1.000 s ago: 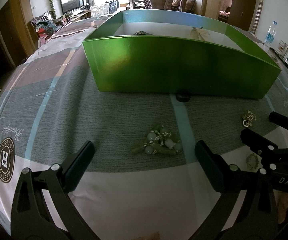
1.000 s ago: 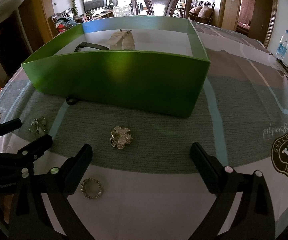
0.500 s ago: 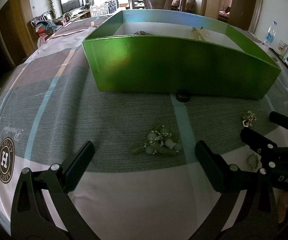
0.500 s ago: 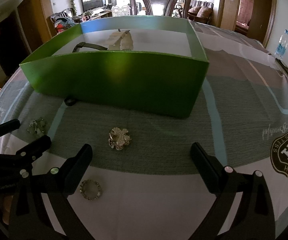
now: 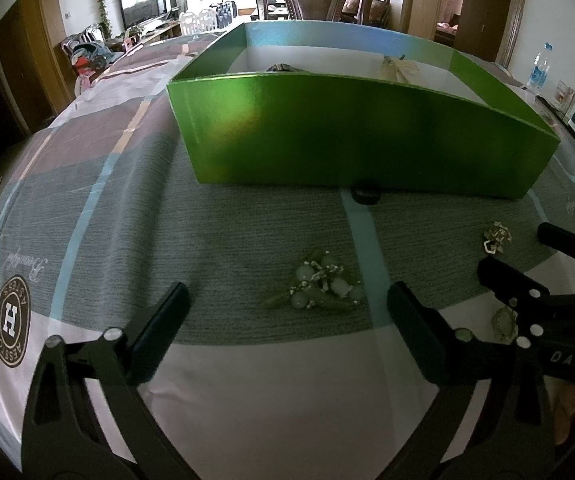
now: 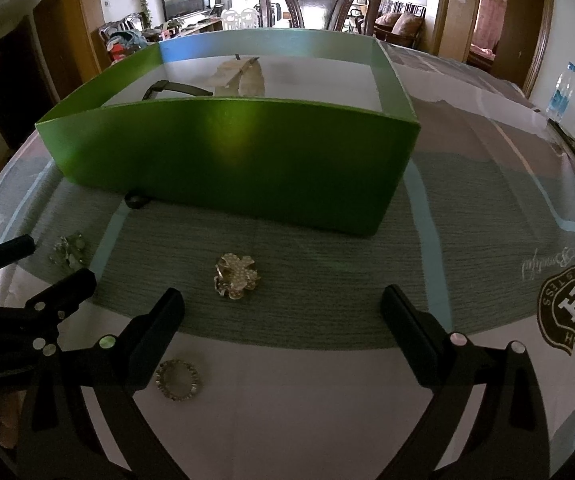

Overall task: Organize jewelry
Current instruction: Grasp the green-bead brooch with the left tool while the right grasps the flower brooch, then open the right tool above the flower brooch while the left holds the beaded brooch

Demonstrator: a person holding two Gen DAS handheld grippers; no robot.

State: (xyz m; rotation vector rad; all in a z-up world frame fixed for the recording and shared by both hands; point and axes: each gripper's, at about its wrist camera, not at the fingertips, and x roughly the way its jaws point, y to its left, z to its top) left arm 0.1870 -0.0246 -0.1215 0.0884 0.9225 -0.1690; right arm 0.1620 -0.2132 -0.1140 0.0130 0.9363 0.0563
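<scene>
while both grippers hover low with nothing between their fingers, the surface [image 5: 99,208] under its checked cloth spreads widest, grey-green in the middle band and white toward the cameras. on it stands the green box [image 5: 347,136], open-topped, with a dark strap-like piece [image 6: 175,89] and a pale beige piece [image 6: 243,74] lying on its white floor. the left gripper [image 5: 287,312] is spread wide, and so is the right gripper [image 6: 283,312]. just ahead of the left one lies a beaded green ornament [image 5: 319,284] on the grey band, outside the box. ahead of the right one lies a flower-shaped brooch [image 6: 236,276], also outside the box. a sparkly ring-shaped piece [image 6: 178,380] rests on the white part of the cloth, just beside the right gripper's left finger. a small dark ring [image 5: 365,195] sits against the foot of the box's front wall.
</scene>
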